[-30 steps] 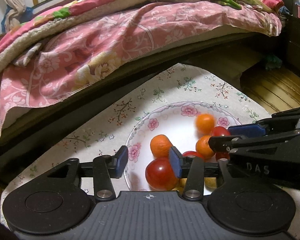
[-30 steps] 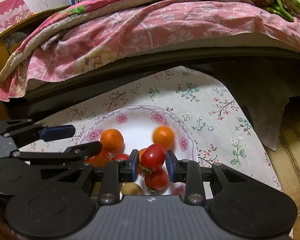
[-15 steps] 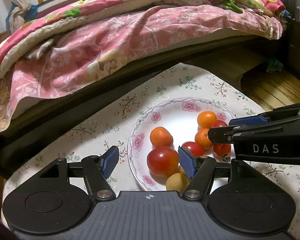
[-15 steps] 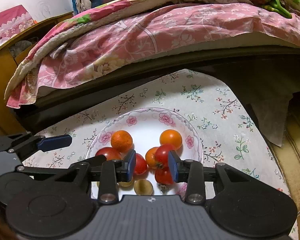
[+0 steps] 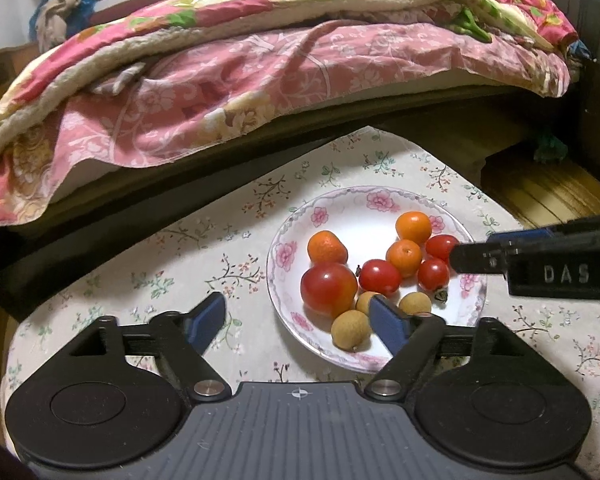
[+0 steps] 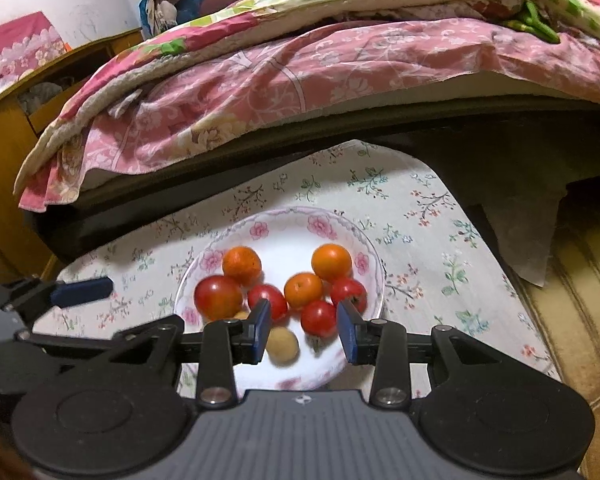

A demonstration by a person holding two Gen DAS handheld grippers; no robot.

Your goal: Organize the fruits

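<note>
A white flowered plate [image 5: 376, 200] sits on the floral tablecloth and holds the fruit. In it are a large tomato [image 5: 329, 289], three oranges such as the one [image 5: 413, 227] at the far side, three small tomatoes like the middle one [image 5: 380, 277], and three longans, one [image 5: 351, 329] nearest me. My left gripper [image 5: 298, 320] is open above the plate's near left rim, holding nothing. My right gripper [image 6: 304, 330] is open over the plate's near edge. A small tomato [image 6: 318, 318] and a longan [image 6: 283, 346] lie loose below its gap.
A bed with a pink flowered quilt [image 5: 260, 72] overhangs the far side of the cloth-covered table [image 5: 180, 248]. Wooden floor [image 6: 580, 300] lies to the right. A wooden cabinet [image 6: 4, 152] stands at the left. The left gripper's blue-padded finger [image 6: 82, 291] shows beside the plate.
The right gripper opened and let go of a small tomato, which now lies in the plate. The left gripper opened wider. Both pulled back and up from the fruit.
</note>
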